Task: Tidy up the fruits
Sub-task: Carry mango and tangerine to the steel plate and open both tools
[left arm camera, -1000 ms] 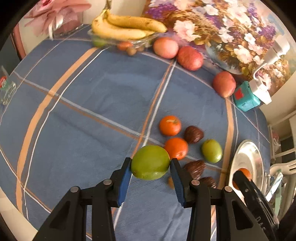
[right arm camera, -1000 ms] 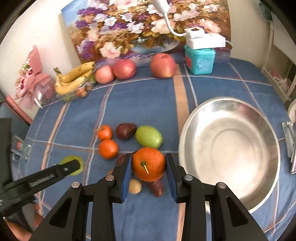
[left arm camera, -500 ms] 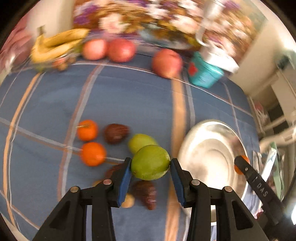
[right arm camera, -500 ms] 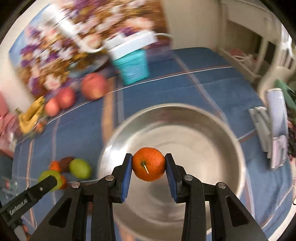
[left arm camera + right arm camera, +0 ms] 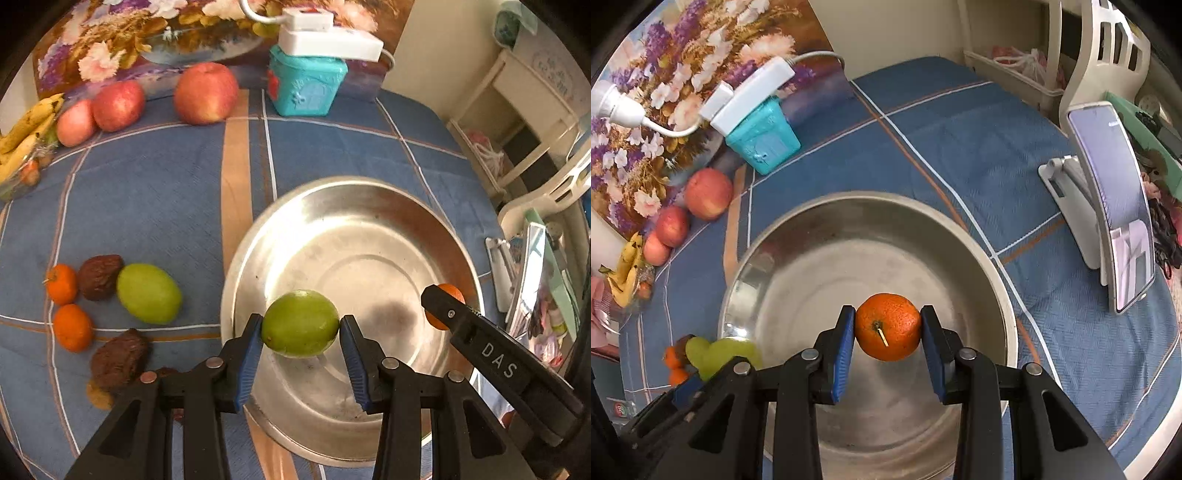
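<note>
While loose fruit waits at the left of the blue plaid tabletop (image 5: 155, 192) — two small oranges (image 5: 62, 283), dark wrinkled fruits (image 5: 99, 276) and a second green fruit (image 5: 149, 292) — both tongs are poised above the steel bowl (image 5: 354, 206).

Farther back on the left, bananas (image 5: 22, 136) and three red apples (image 5: 205, 93) are lined along a floral painting (image 5: 147, 33), with a teal box (image 5: 304, 85) beside them.

The left tongs (image 5: 301, 325) are closed to a narrow gap on a green fruit (image 5: 300, 323), both blue pads pressed to its sides, its longer axis lying across the jaws. It is held over the near left part of the bowl, inside the rim.

To the right, the right tongs (image 5: 887, 328) are clamped on an orange (image 5: 888, 326), stem end and short stalk turned toward the camera. It hangs over the middle of the bowl's near half; in the left wrist view only a sliver of it is seen behind a black finger.

The bowl is judged to lie straight beneath both fruits, so only a descent and a release appear needed. Neither hand is clearly nearer — the two fruits are side by side, well apart, with room for both.

A phone on a stand (image 5: 1108, 206) is seen at the far right.
</note>
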Tool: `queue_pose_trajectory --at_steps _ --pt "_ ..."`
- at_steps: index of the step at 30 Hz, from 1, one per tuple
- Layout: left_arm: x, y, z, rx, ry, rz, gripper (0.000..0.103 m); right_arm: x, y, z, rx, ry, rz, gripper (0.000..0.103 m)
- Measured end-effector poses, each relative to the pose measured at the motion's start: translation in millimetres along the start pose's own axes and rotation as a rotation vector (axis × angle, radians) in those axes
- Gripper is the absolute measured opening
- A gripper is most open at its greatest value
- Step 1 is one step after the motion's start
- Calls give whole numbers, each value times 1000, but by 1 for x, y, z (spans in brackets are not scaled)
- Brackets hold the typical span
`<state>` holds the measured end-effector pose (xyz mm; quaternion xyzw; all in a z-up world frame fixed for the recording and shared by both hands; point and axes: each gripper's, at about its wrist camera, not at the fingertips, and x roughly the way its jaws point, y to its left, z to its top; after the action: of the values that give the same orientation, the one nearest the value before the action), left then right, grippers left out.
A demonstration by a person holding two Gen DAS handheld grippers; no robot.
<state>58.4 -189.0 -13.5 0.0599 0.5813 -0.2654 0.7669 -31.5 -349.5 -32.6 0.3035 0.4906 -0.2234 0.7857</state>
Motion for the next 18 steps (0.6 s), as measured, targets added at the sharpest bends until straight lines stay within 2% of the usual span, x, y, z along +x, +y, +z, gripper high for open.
queue_pose_trajectory --at_steps 8,13,18 --pt "-1 -4 0 14 -6 1 45 10 -1 -2 11 38 -11 38" --pt "-6 -4 -1 16 -9 -8 46 7 -2 -2 12 36 -15 38" --pt "-14 -1 -3 13 -15 -12 46 1 -1 0 7 15 -28 43"
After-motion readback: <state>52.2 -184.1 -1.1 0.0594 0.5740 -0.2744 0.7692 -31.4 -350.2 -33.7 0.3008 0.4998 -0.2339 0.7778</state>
